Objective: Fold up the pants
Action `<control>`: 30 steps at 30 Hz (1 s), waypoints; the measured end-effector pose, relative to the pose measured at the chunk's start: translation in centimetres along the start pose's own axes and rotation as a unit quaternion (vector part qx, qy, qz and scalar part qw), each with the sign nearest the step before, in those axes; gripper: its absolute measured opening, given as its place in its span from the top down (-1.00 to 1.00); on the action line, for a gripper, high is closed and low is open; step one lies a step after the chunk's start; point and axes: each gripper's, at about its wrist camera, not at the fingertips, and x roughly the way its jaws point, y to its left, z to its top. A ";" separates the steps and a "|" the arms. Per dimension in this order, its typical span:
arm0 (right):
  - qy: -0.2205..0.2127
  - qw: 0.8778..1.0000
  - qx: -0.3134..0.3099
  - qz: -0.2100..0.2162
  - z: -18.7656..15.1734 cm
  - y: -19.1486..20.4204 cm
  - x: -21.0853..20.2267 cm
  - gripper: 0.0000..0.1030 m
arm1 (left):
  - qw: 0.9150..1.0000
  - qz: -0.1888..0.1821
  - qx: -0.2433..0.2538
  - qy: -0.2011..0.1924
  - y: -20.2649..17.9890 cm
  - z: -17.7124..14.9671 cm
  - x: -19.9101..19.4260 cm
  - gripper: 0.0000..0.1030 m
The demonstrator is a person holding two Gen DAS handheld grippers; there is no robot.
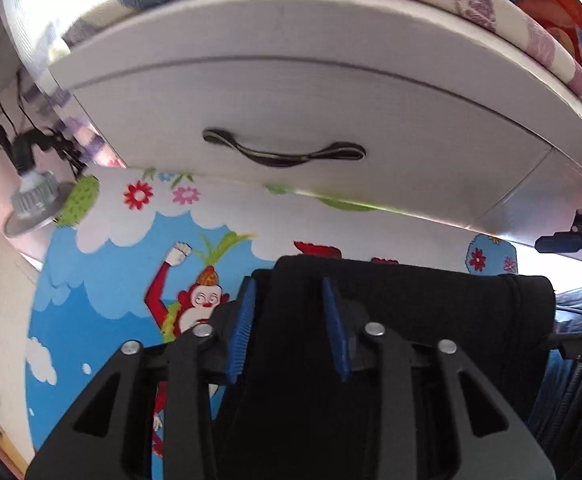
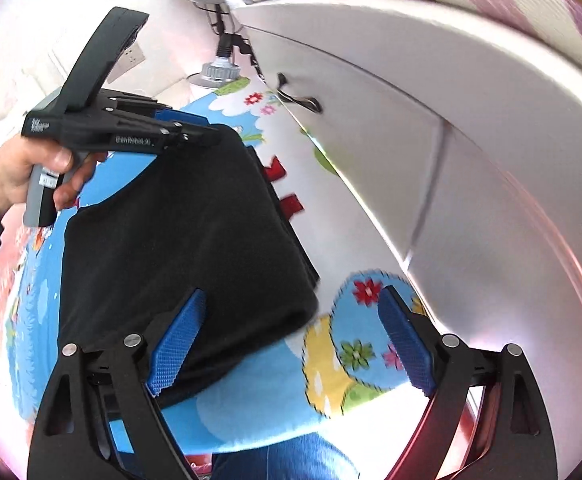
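Two hand-held grippers: both work on one pair of black, soft knit pants (image 2: pixel 187 224), already folded into a thick bundle on a bright cartoon-print play mat (image 2: pixel 247 404) with blue sky, clouds and flowers.
Left hand-held gripper (image 1: pixel 289 328): its blue ribbed pads sit narrowly apart with black cloth filling the gap, so I judge it clamped on the pants; in the right wrist view it grips the bundle's far corner at about 11 o'clock.
Right hand-held gripper (image 2: pixel 291 344): jaws spread wide, nothing held; its left pad lies against the bundle's near edge at 7 o'clock, its right pad is over bare mat at 4 o'clock.
Pants position: centre-left of the right wrist view, stacked layers showing along the edge toward 2 o'clock, just beside a white wooden drawer front (image 1: pixel 291 116) with a dark curved metal handle (image 1: pixel 283 152).
Doing the step well: it looks like a late fold or final placement; keep the left grip firm, lower the bundle flat, and use the open right jaws to catch or press the near edge so layers stay aligned.
Risk: loose layers at the 2 o'clock edge may slide apart if the bundle is dragged.
Hard to make out: waistband and leg ends cannot be told apart; the bundle's underside is hidden; blur softens the drawer.
Cut off: mat edges and the person's hand (image 2: pixel 15 176) holding the left tool, only partly visible.
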 end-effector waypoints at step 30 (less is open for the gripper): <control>-0.028 0.992 0.075 0.095 -1.6 -1.0 -0.2 0.44 | 0.981 -0.071 -0.168 -0.071 4.5 -2.5 0.0 0.89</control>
